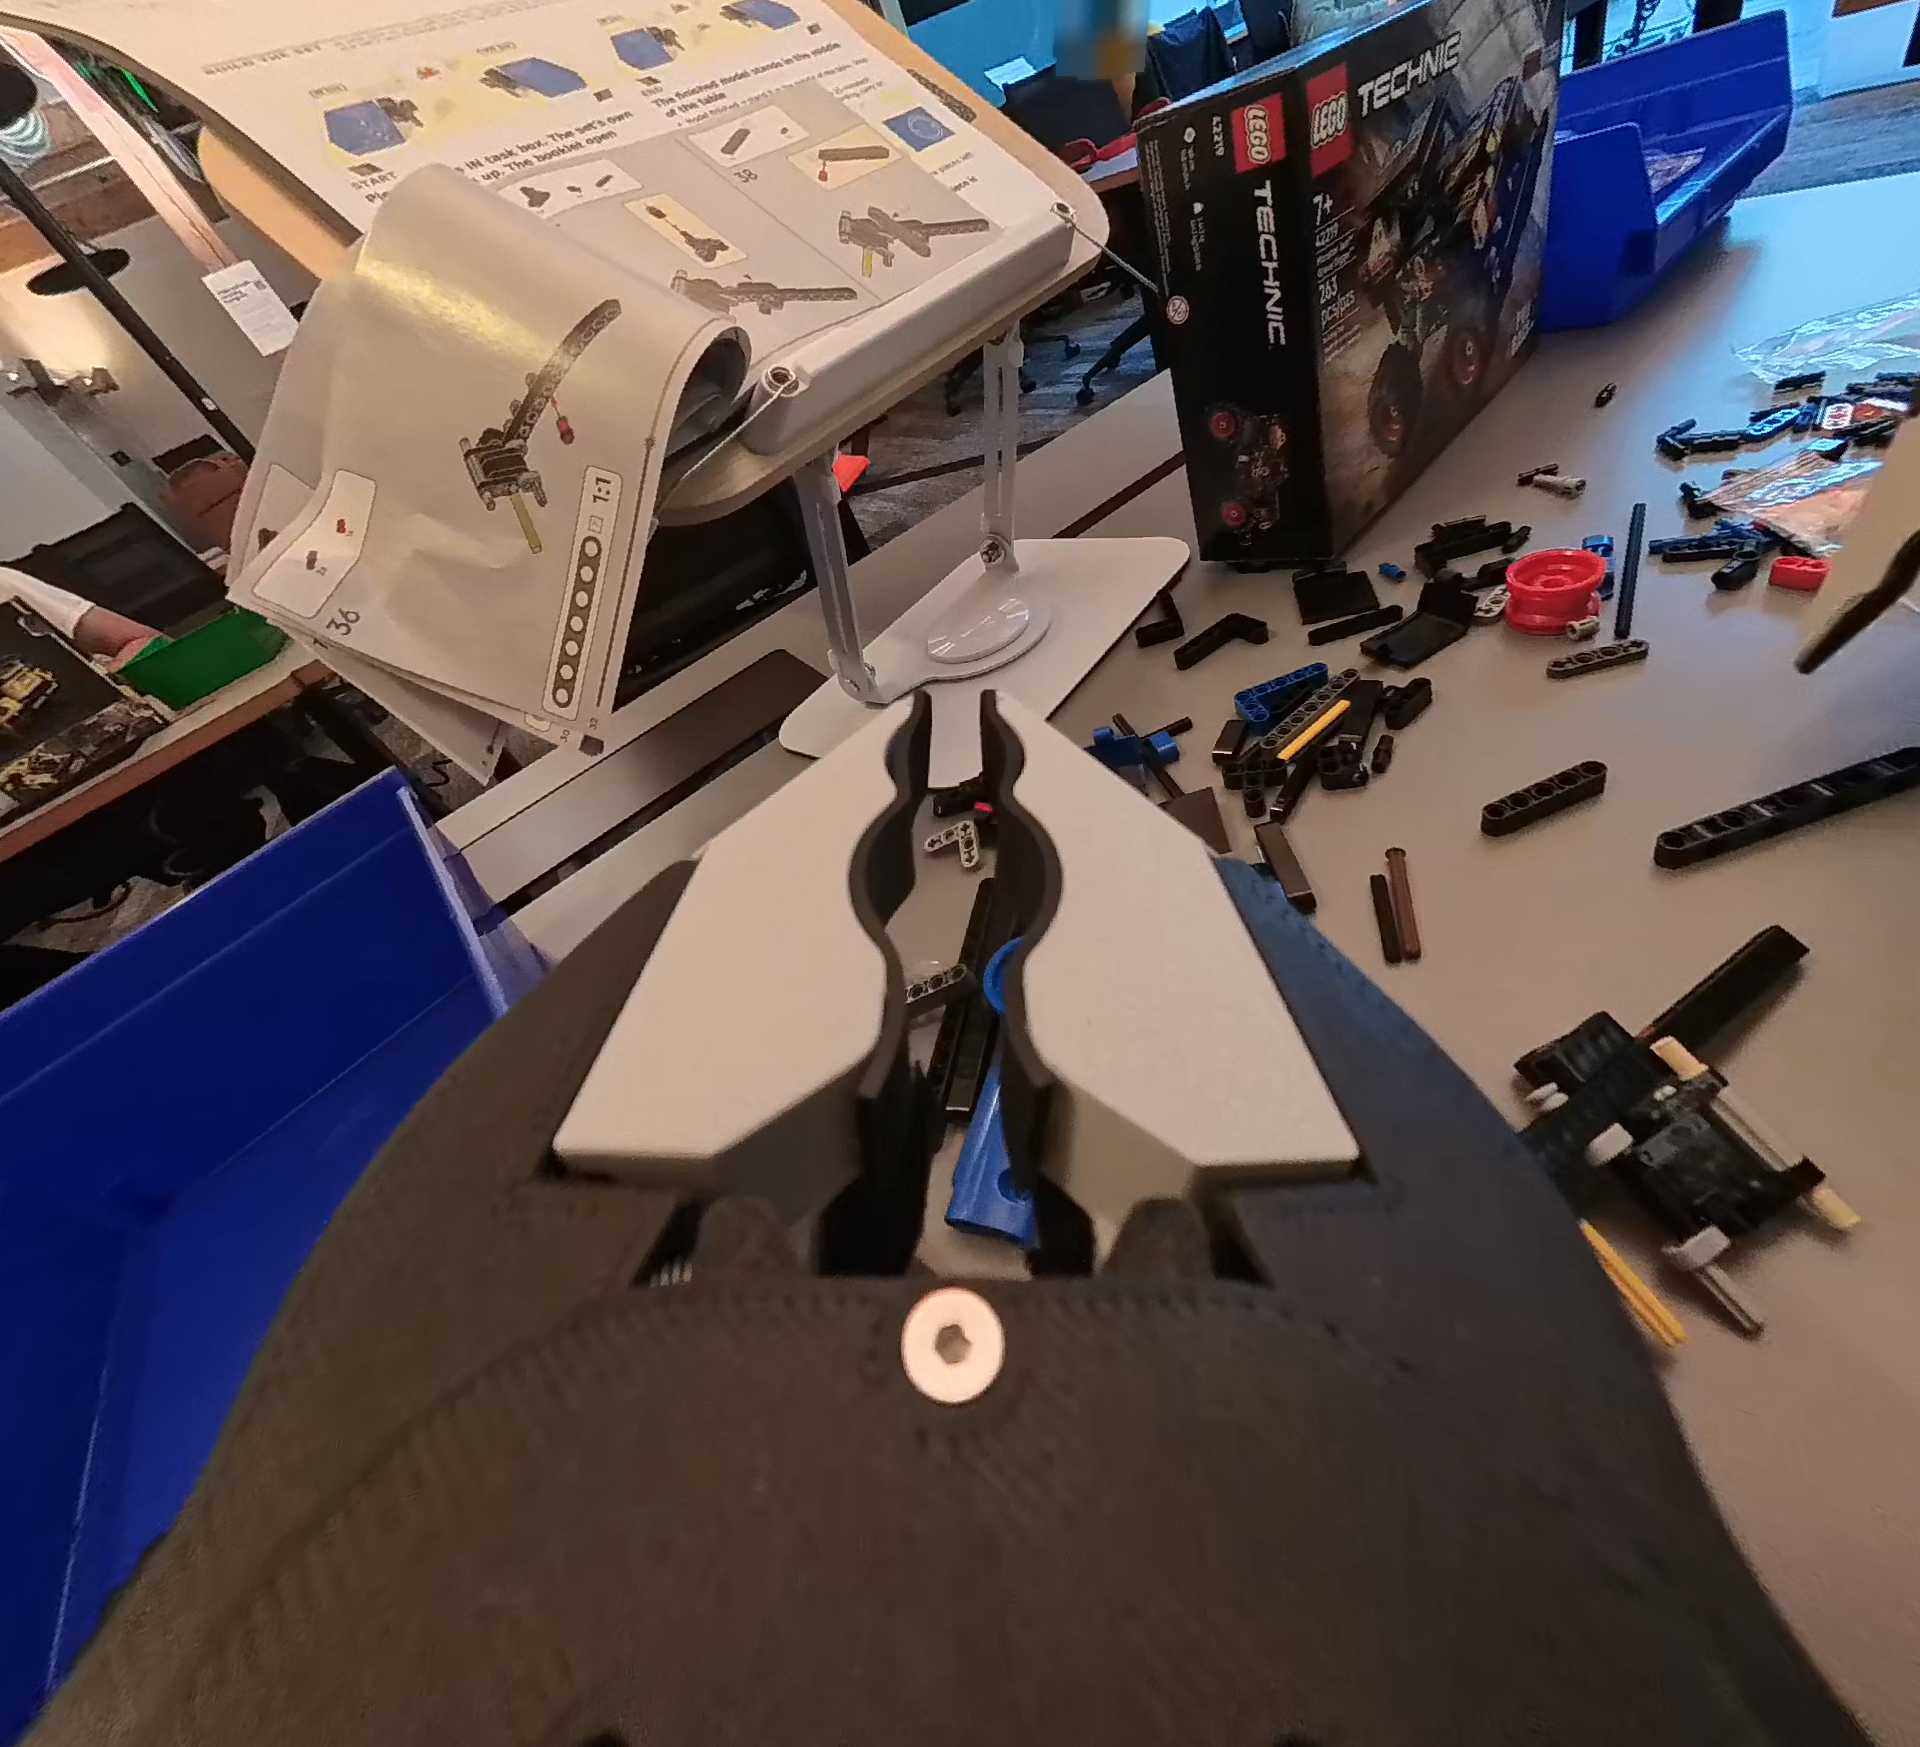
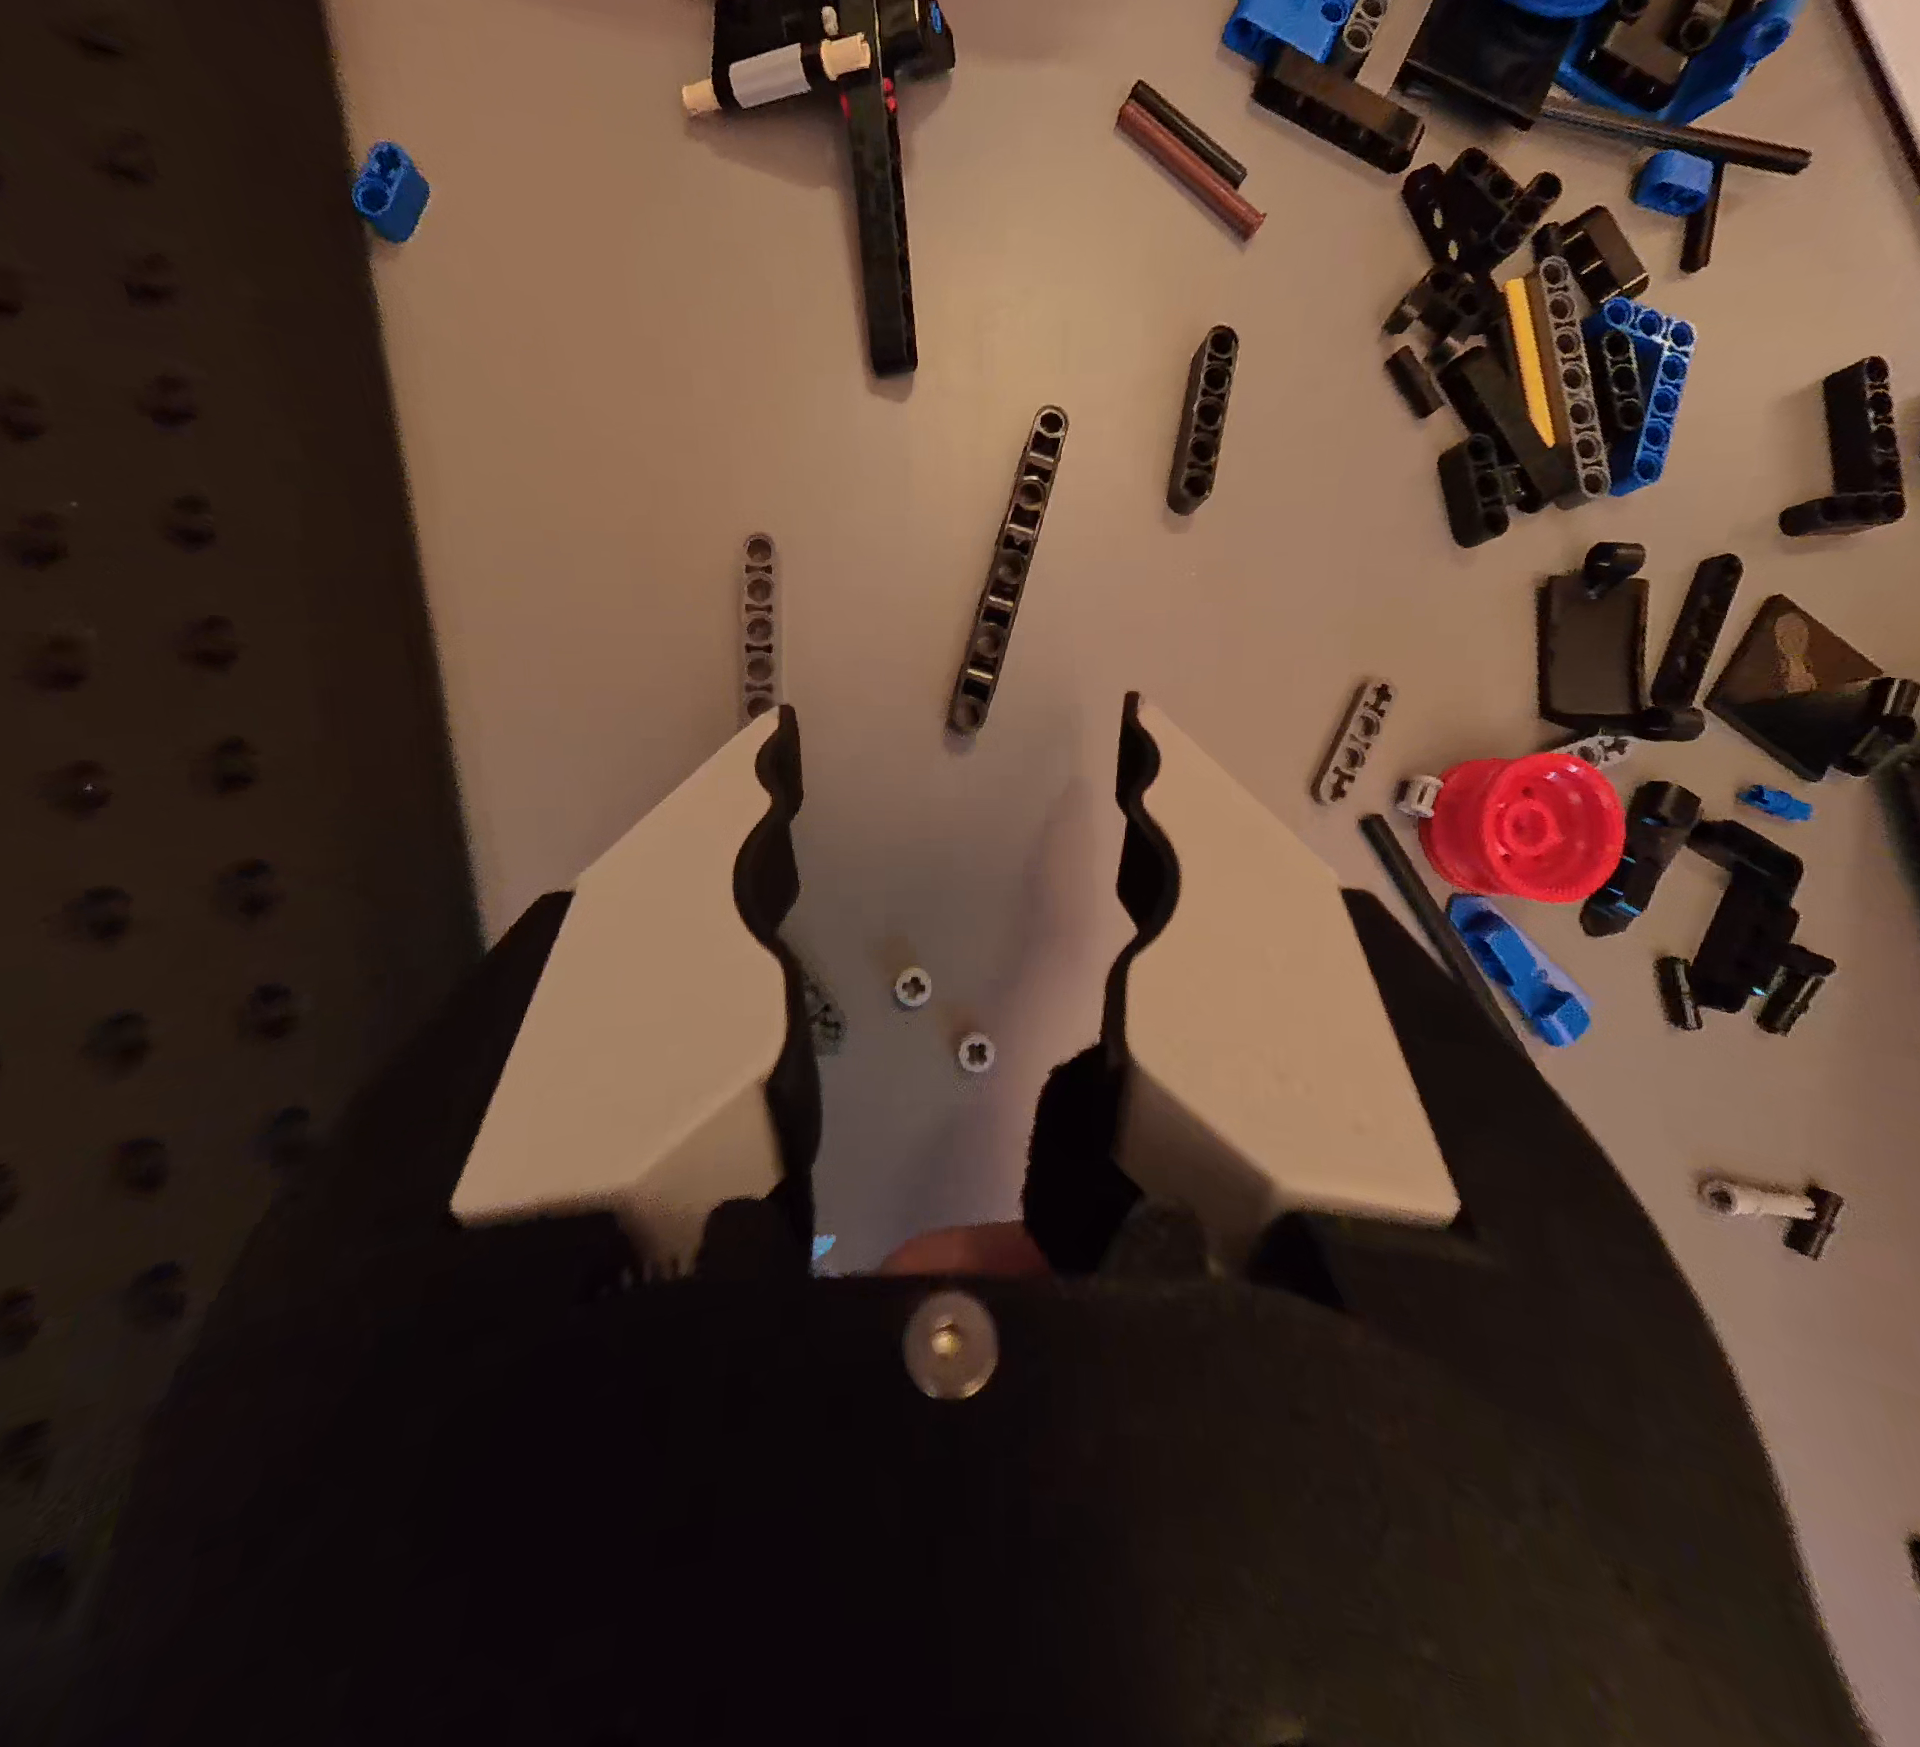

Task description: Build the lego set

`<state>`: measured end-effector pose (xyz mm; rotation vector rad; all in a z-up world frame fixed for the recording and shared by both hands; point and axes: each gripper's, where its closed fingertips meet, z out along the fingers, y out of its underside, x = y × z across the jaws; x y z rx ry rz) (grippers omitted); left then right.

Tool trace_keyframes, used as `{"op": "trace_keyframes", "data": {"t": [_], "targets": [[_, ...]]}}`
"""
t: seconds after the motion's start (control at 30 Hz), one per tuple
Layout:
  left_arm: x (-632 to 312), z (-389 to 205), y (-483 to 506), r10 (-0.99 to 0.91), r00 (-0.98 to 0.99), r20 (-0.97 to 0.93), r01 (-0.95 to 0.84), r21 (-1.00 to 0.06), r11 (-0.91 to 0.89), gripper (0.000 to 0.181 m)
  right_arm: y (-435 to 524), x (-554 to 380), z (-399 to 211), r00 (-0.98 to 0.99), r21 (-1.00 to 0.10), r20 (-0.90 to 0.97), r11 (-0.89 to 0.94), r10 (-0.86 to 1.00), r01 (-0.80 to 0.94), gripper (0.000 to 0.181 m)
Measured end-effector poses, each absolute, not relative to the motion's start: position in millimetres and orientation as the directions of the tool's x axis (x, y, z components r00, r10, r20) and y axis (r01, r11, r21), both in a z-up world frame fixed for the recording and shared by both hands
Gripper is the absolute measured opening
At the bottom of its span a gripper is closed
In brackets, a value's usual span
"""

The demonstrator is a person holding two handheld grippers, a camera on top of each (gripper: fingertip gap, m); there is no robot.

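Left gripper (image 1: 954, 710): fingers drawn in to a narrow gap, tips nearly meeting, nothing pinched between them. It hangs above the grey table (image 1: 1558, 949), aimed toward the white base of the booklet stand (image 1: 1039, 596). The instruction booklet (image 1: 623, 243) lies open on the stand, one page curling down over its near-left edge. Blue bin (image 1: 239, 1074) sits at near left; the lego box (image 1: 1351, 284) stands upright at far right, with a second blue bin (image 1: 1662, 159) behind it.

Right gripper (image 2: 961, 721): fingers spread wide, empty, pointing down at the table (image 2: 623, 450). Two small light-grey round pieces (image 2: 912, 987) lie on the table between its fingers. Just beyond the tips lie a long black beam (image 2: 1008, 570) and a grey thin beam (image 2: 760, 627), apart from each other.

The partly built black assembly (image 2: 831, 14) with tan and grey pins rests at the far side, a long black beam sticking out toward the gripper. Loose black and blue parts crowd the right side; red wheel hub (image 2: 1522, 830) sits near right. A lone blue connector (image 2: 390, 191) lies at the far left, beside a dark studded surface (image 2: 156, 554).
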<state>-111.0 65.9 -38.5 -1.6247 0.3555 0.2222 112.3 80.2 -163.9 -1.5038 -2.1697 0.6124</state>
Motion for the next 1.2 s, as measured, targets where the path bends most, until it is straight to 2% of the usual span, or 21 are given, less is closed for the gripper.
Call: {"op": "trace_keyframes", "data": {"t": [0.3,0.4,0.47,0.53,0.67,0.77,0.87,1.0,1.2], "targets": [[-110.2,-38.4,65.9,-0.089,0.925,-0.370,-0.375,-0.925,-0.059,0.008,84.2,120.8,-163.7,-0.298,-0.581,0.095,0.296,0.950,0.758,0.061],[-102.1,-34.0,64.3,-0.107,0.913,-0.394,-0.399,-0.917,-0.030,0.008,89.3,125.4,-165.9,-0.292,-0.557,0.146,0.322,0.945,0.765,0.060],[-87.7,-23.7,59.6,-0.133,0.896,-0.423,-0.421,-0.906,0.042,0.010,83.7,120.6,-151.4,-0.285,-0.616,0.163,0.323,0.945,0.718,0.044],[-71.9,-15.3,55.5,-0.152,0.875,-0.460,-0.449,-0.888,0.099,0.011,68.5,118.1,-140.1,-0.301,-0.665,0.141,0.315,0.943,0.677,0.036],[-42.4,-21.8,55.8,-0.226,0.818,-0.529,-0.514,-0.848,0.125,0.013,49.8,121.8,-150.9,-0.332,-0.629,0.139,0.342,0.933,0.698,0.035],[-29.6,-30.0,57.2,-0.278,0.799,-0.534,-0.522,-0.844,0.123,0.012,42.5,122.1,-161.8,-0.345,-0.608,0.136,0.353,0.929,0.711,0.026],[-22.5,-38.7,58.3,-0.319,0.786,-0.529,-0.525,-0.844,0.108,0.012,41.8,121.7,-164.5,-0.336,-0.609,0.142,0.350,0.931,0.712,0.027],[-12.9,-51.8,60.3,-0.376,0.764,-0.524,-0.538,-0.839,0.077,0.013,73.4,132.1,-141.4,-0.199,-0.659,0.170,0.261,0.965,0.705,0.019],[-3.4,-58.9,60.3,-0.411,0.741,-0.530,-0.553,-0.830,0.073,0.012,145.8,187.9,-117.6,0.034,-0.671,0.226,0.130,0.974,0.730,0.007]]}}
